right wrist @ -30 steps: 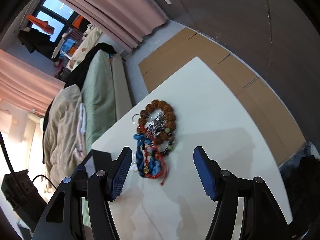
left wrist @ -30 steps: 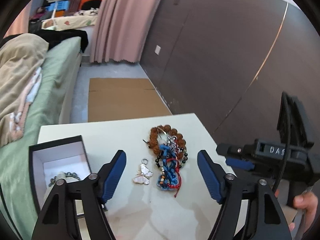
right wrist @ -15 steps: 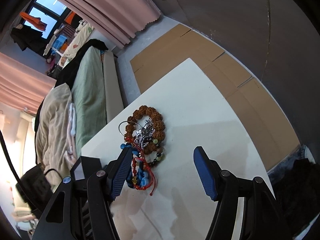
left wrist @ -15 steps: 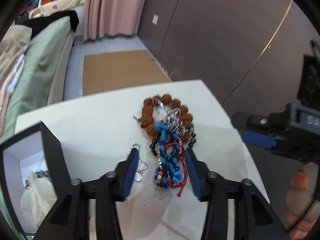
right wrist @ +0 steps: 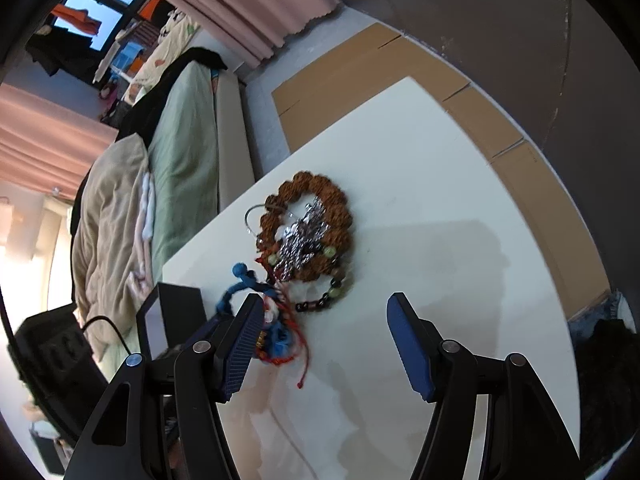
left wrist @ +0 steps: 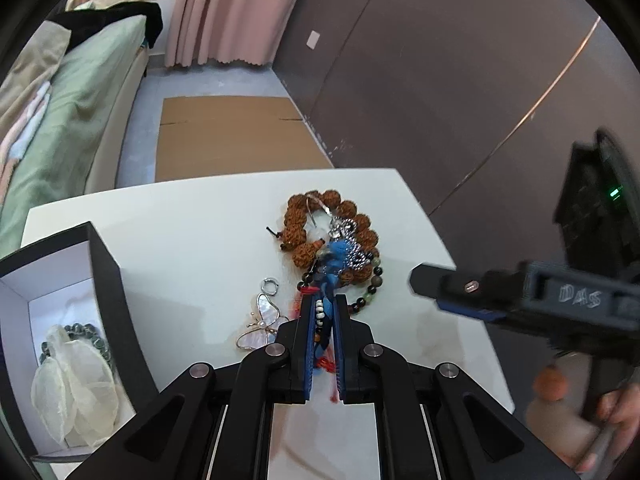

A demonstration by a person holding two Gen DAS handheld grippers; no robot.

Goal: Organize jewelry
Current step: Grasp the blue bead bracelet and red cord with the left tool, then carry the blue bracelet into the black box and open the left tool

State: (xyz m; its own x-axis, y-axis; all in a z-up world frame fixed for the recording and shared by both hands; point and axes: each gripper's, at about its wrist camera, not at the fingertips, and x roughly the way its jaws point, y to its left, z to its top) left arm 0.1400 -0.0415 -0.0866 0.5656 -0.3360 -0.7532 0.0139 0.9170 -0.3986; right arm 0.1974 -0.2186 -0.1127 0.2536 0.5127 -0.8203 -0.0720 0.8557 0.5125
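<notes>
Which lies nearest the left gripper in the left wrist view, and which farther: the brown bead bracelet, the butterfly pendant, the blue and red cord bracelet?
1. Blue and red cord bracelet: between the closing left gripper jaws.
2. Butterfly pendant: just left of the fingers.
3. Brown bead bracelet: farthest, toward the table's far edge.

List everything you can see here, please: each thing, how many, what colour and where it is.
Table: one, white, beneath all the jewelry.
Box: one, black outside, white inside, at the table's left edge.
Dark bead bracelet: one, inside the box beside a sheer cream pouch.
Butterfly pendant: one, pearly white, on the table left of the pile.
Brown bead bracelet: one, far end of the pile.
Silver chain: one, lying on the brown beads.
Blue and red cord bracelets: tangled, count unclear, near end of the pile.
Cardboard: flat, brown, on the floor.
Bed: one, green cover, left.
Curtain: pink.
Left claw: closing on the cords.
Right claw: open, empty.
</notes>
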